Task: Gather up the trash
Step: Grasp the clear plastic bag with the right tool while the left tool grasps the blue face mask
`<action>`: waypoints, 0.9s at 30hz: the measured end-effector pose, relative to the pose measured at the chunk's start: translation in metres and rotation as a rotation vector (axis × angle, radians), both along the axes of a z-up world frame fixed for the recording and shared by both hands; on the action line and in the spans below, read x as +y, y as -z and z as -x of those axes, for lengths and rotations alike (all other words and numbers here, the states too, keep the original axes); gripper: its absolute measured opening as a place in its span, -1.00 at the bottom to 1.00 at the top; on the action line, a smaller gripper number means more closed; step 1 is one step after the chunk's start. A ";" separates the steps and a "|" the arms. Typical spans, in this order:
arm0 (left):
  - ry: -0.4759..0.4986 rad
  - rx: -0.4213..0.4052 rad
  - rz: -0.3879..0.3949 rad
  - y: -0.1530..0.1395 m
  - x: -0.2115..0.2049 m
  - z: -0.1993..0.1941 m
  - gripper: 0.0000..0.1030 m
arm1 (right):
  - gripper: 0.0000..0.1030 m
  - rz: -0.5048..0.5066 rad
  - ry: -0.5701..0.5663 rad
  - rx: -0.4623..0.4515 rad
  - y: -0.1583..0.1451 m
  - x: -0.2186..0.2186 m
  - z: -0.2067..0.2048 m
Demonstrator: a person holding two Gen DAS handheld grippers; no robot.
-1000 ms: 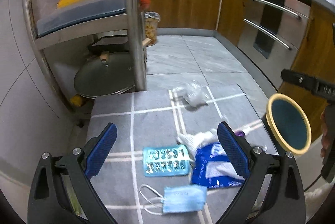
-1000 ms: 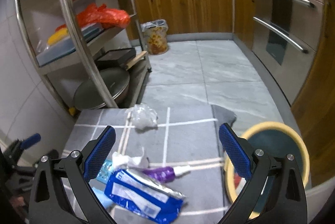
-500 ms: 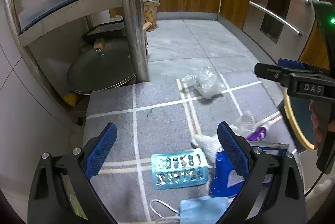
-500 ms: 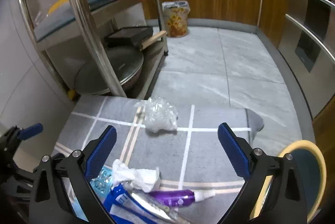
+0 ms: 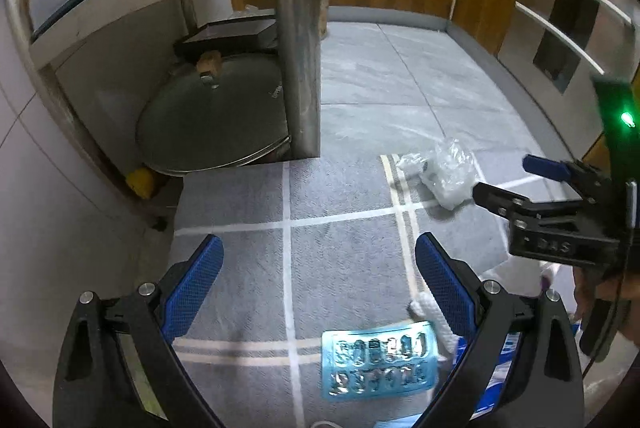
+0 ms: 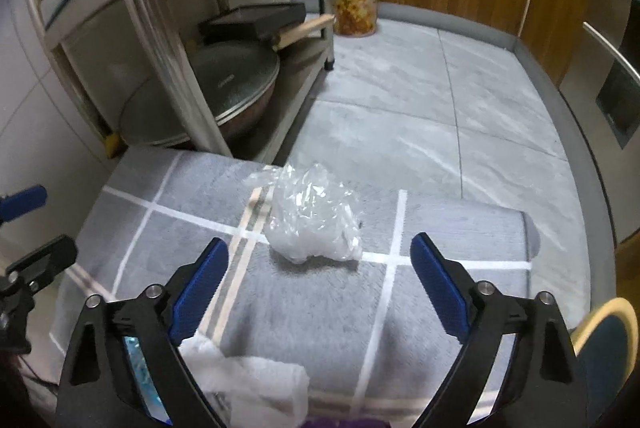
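A crumpled clear plastic bag [image 6: 312, 220] lies on the grey mat [image 6: 320, 316], just ahead of my right gripper [image 6: 319, 252]. Its jaws are closing on either side of the bag, and the pads stand apart from it. The left wrist view shows the same bag [image 5: 444, 176] with the right gripper [image 5: 504, 180] coming in from the right. My left gripper [image 5: 318, 260] is open and empty over the mat. A blue blister pack [image 5: 378, 364] lies below it, with a white tissue [image 5: 432, 312] and a blue packet [image 5: 504, 360] behind the right finger.
A steel rack post [image 5: 300, 28] rises at the mat's far edge, and a large pan lid [image 5: 212, 120] rests on the bottom shelf. A lined bin [image 6: 356, 4] sits by the wooden cabinets. A yellow-rimmed round bin [image 6: 600, 312] is at the lower right.
Both grippers have moved forward and down toward the mat. The plastic bag is now much closer to the right gripper, whose jaws have narrowed a little. The face mask has left the left view.
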State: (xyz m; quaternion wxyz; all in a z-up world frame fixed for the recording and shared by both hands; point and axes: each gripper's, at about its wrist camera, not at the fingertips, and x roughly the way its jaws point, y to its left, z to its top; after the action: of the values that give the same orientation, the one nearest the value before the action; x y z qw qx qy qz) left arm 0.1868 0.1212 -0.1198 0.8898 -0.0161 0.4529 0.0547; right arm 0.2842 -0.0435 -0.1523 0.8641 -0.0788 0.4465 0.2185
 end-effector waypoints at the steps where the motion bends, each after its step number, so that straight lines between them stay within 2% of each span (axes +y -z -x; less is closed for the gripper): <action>1: 0.000 0.008 0.003 0.002 0.000 -0.002 0.85 | 0.61 0.008 0.002 0.015 0.005 0.004 -0.005; 8: -0.007 0.042 0.020 0.010 0.004 -0.010 0.85 | 0.24 0.019 0.017 0.071 0.029 0.020 -0.024; 10: -0.008 0.045 0.025 0.010 0.005 -0.011 0.85 | -0.06 0.025 0.018 0.101 0.036 0.021 -0.027; 13: -0.013 0.046 0.038 0.008 0.005 -0.011 0.85 | -0.27 0.013 0.020 0.108 0.038 0.020 -0.027; 19: 0.007 0.041 0.034 0.004 -0.004 -0.005 0.85 | -0.43 -0.017 0.028 0.091 0.022 0.009 -0.016; 27: 0.019 0.040 0.050 -0.001 -0.014 0.014 0.85 | -0.49 -0.076 0.061 0.032 -0.019 -0.019 0.011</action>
State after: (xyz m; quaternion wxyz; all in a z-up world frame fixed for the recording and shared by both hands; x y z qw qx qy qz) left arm 0.1725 0.1071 -0.1193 0.8804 -0.0330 0.4718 0.0350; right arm 0.2733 -0.0621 -0.1334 0.8654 -0.0289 0.4540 0.2102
